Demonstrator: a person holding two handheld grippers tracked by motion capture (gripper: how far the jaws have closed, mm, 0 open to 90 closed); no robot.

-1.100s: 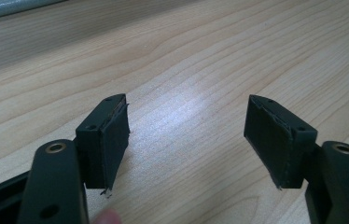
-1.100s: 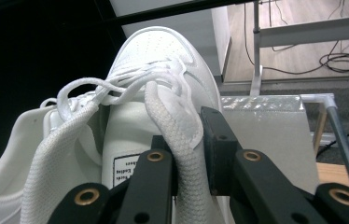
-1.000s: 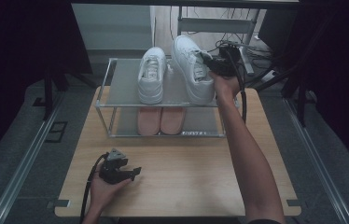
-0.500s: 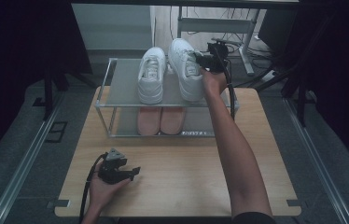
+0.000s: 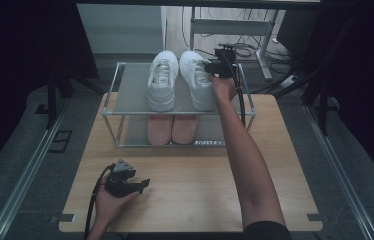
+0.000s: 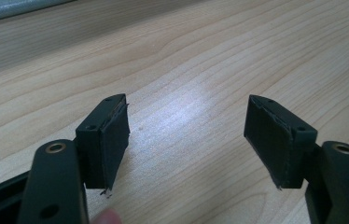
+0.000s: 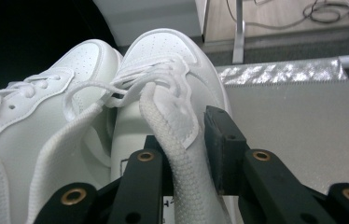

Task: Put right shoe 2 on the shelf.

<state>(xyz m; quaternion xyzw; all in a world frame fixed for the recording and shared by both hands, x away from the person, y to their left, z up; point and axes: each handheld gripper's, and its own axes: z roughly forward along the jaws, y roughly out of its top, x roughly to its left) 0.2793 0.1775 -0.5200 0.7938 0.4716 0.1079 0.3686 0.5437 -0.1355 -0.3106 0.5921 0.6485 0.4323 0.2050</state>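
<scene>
Straddling the tongue of the right white sneaker [image 7: 163, 107] with the right gripper [image 7: 186, 154], jaws just eased apart

Partly open; inner pad against the knit tongue, outer pad just clear of it, grip loosened. Sneaker upright on the top shelf of the shoe rack [image 5: 130, 95], toe pointing away, beside its white mate [image 5: 161, 80], laces loose. Left gripper [image 6: 186, 140] wide open, empty, low over the wooden table [image 5: 195, 185]

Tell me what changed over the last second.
The right gripper slid left along the rack's top shelf onto the right white sneaker; its jaws have just been opening, with the shoe's collar between them. The left gripper, the left sneaker and the pink shoes stayed put.
</scene>
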